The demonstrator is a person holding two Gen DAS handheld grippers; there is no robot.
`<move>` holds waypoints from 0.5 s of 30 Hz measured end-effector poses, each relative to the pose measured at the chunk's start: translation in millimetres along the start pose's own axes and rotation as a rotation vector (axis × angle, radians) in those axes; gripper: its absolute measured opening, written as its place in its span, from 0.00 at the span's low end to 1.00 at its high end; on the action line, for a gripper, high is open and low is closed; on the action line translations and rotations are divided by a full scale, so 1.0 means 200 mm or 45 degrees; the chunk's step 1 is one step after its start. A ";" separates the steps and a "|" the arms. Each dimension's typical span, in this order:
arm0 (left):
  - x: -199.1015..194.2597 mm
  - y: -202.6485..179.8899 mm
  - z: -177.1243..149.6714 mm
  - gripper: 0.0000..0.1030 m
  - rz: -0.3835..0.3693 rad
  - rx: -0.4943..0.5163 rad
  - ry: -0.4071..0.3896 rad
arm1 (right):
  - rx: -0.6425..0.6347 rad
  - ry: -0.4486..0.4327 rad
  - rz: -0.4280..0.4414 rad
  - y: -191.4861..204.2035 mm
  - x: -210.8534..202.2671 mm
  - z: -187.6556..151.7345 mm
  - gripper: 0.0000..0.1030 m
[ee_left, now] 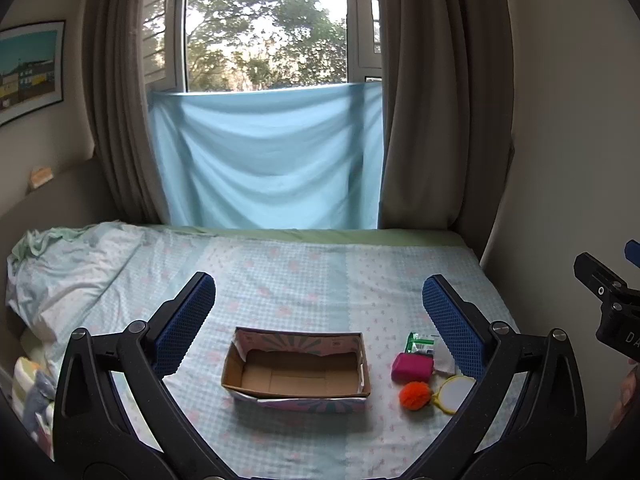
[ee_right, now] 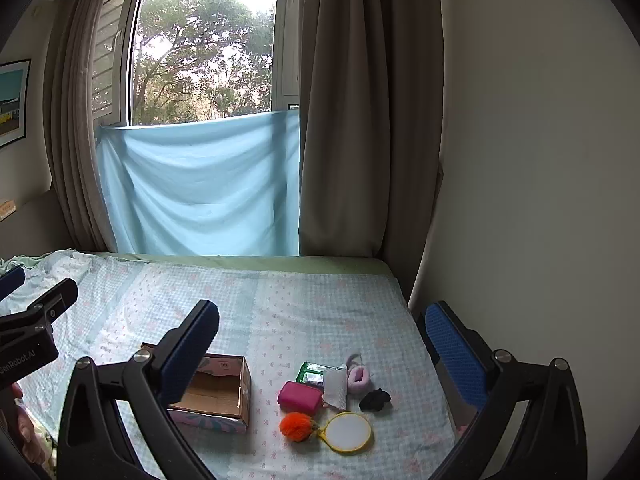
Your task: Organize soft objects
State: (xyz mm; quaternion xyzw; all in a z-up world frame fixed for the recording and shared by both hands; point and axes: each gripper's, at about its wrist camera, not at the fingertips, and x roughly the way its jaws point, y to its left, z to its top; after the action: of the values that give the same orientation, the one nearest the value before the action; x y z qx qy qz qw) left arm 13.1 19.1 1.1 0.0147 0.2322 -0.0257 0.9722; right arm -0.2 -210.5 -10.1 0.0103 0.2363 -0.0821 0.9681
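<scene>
An open cardboard box [ee_left: 296,376] sits empty on the bed; it also shows in the right wrist view [ee_right: 224,396]. To its right lie an orange pompom [ee_right: 295,426], a pink pouch [ee_right: 300,397], a lilac fluffy piece [ee_right: 357,378], a black soft item [ee_right: 374,400], a white cloth [ee_right: 335,387], a green packet [ee_right: 312,374] and a yellow-rimmed mirror [ee_right: 347,432]. My left gripper [ee_left: 318,312] is open and empty above the box. My right gripper [ee_right: 322,344] is open and empty above the pile.
The bed [ee_left: 304,272] has a checked sheet and a rumpled blanket [ee_left: 68,264] at the left. A wall [ee_right: 520,160] runs close along the bed's right edge. Curtains and a blue cloth [ee_left: 264,160] hang at the window behind.
</scene>
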 end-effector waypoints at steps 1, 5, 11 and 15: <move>0.00 -0.01 -0.01 1.00 -0.002 0.001 0.002 | 0.002 0.003 0.001 0.00 0.00 0.00 1.00; 0.01 -0.01 0.00 1.00 -0.014 0.001 0.009 | 0.017 0.007 0.003 0.00 0.00 0.00 1.00; 0.03 0.00 0.01 1.00 -0.028 0.006 0.011 | 0.020 0.002 -0.006 0.01 -0.01 0.01 1.00; 0.04 -0.01 0.02 1.00 -0.025 0.007 0.012 | 0.013 0.006 -0.007 0.01 0.00 0.01 1.00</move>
State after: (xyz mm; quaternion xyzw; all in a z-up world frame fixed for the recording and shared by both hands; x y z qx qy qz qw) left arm 21.6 17.3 1.5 0.0151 0.2367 -0.0357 0.9708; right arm -0.1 -208.4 -8.9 0.0149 0.2383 -0.0859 0.9673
